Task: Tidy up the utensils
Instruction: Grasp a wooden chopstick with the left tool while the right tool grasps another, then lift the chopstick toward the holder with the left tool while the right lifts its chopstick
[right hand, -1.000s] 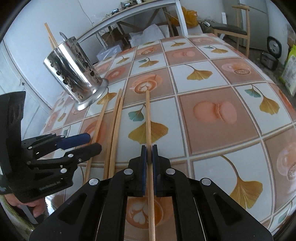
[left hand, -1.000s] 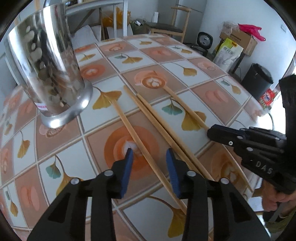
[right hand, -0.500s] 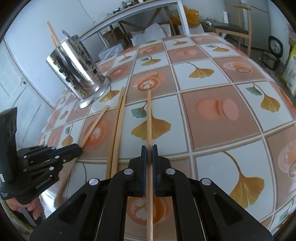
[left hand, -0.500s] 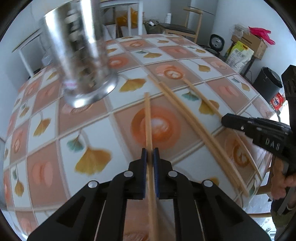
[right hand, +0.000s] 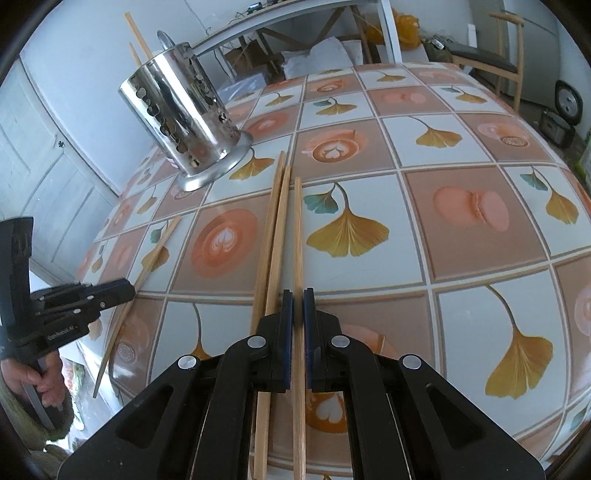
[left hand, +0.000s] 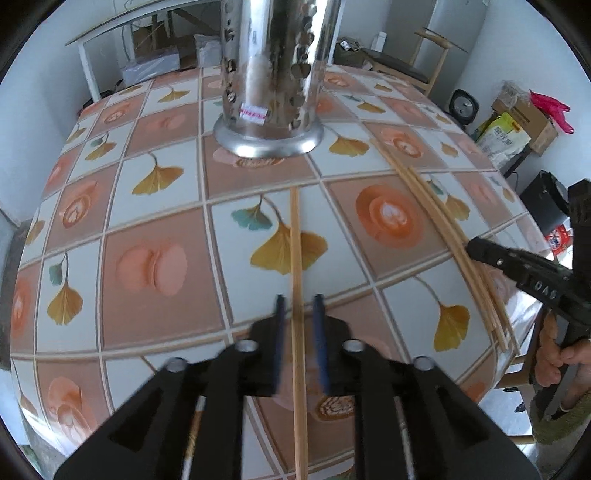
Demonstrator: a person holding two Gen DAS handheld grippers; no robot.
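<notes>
While its jaws are opening, the left gripper [left hand: 298,321] points down at the tiled table [left hand: 155,258] with one chopstick [left hand: 295,258] running straight up between its blue pads [left hand: 320,325], a narrow gap showing on each side so that neither pad presses on the wood. That chopstick lies flat on the tabletop, its far tip stopping short of the metal holder [left hand: 271,81], which stands upright on its flared base just beyond. Off to the right in the left wrist view, three more chopsticks [left hand: 454,236] lie side by side in a long diagonal bundle toward the table edge, and the right gripper [right hand: 298,306] reaches in over their near end, gripped by a hand [left hand: 557,354]. From the right wrist view that gripper is clamped tight on a single chopstick [right hand: 297,236], pads pressed against both sides, the stick flat on the table and pointing away. Just left of it lie two chopsticks [right hand: 271,236] touching each other along their length. Farther left, the holder sits near the table's far corner with a few utensils [right hand: 138,33] sticking out of its top.
</notes>
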